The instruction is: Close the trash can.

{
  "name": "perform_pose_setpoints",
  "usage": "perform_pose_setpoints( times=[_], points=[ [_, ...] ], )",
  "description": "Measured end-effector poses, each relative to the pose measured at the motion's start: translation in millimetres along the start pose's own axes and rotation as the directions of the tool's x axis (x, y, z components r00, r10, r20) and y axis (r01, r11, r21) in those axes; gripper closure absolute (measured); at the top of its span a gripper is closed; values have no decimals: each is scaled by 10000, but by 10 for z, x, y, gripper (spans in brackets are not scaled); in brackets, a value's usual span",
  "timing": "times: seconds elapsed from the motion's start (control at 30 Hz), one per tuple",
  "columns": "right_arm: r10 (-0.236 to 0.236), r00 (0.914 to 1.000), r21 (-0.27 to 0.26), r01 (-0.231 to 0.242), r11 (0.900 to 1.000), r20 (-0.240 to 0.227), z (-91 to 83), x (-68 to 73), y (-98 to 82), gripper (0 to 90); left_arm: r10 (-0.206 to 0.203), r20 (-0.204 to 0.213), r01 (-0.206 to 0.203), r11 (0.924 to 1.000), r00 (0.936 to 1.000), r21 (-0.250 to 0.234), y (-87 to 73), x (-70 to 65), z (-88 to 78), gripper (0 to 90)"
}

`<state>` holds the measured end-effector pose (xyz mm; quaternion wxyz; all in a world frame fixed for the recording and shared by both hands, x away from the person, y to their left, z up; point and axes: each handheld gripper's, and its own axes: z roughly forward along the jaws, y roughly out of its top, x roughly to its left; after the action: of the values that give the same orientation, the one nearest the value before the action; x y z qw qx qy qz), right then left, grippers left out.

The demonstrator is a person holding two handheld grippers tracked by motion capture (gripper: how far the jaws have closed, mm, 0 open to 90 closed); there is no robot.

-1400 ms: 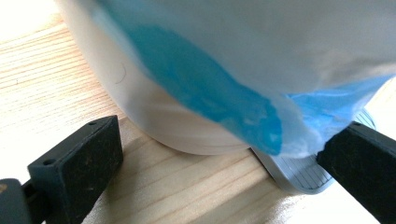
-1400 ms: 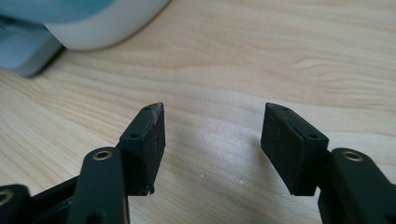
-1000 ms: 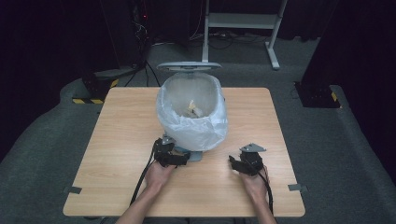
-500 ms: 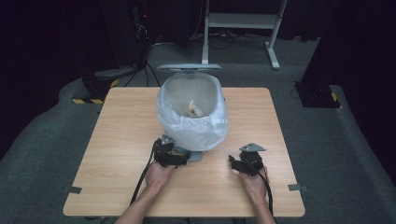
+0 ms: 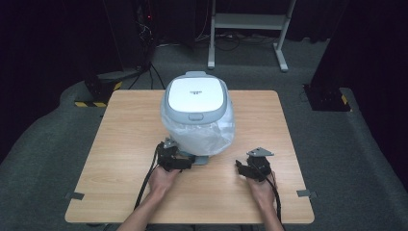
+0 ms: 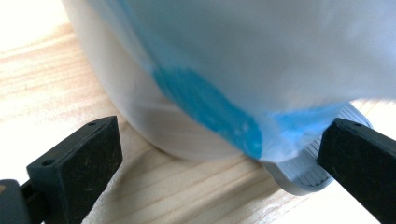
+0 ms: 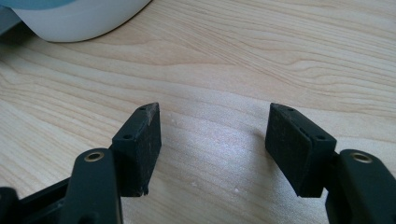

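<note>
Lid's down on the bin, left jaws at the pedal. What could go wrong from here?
1. The left gripper sits at the grey pedal; pressing it would likely pop the lid open.
2. The bin liner drapes onto the pedal between open jaws, so closing may snag plastic.
3. The right gripper is open over bare table, not bracing the pedal bin.

Light from above falls brightly on the table (image 5: 120, 144) in the high view, while the room around it sinks into near black. In the left gripper view the bin liner (image 6: 280, 56) is blurred and glares white; the right gripper view is sharp, with soft shadows beneath the jaws.
</note>
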<state>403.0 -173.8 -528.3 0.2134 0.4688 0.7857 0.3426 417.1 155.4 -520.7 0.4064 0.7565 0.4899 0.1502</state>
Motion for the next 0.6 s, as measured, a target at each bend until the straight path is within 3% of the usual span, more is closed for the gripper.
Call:
perform_pose_setpoints(
  times=[0.13,0.3,0.33,0.37,0.4,0.6],
  points=[
    [5,10000,3,-5,10000,7,-1,2,-1,358,168,-24,-168,9997,9999,160,11,1,-17,4],
    [7,10000,4,-7,10000,4,-1,1,0,357,-111,-52,111,9999,9999,122,18,24,-42,16],
    [4,10000,3,-4,10000,4,-1,1,0,357,219,-32,-218,9991,9998,373,24,57,-73,16],
    [0,10000,5,0,10000,0,-1,1,0,356,223,-39,-221,9991,9997,373,26,66,-87,16],
    [0,10000,7,0,10000,-3,-1,1,0,356,-118,-37,118,9999,9999,82,23,52,-88,16],
    [-15,10000,5,15,10000,-9,0,3,0,348,-188,-126,188,9998,9997,-1,15,102,-173,16]
  ],
)
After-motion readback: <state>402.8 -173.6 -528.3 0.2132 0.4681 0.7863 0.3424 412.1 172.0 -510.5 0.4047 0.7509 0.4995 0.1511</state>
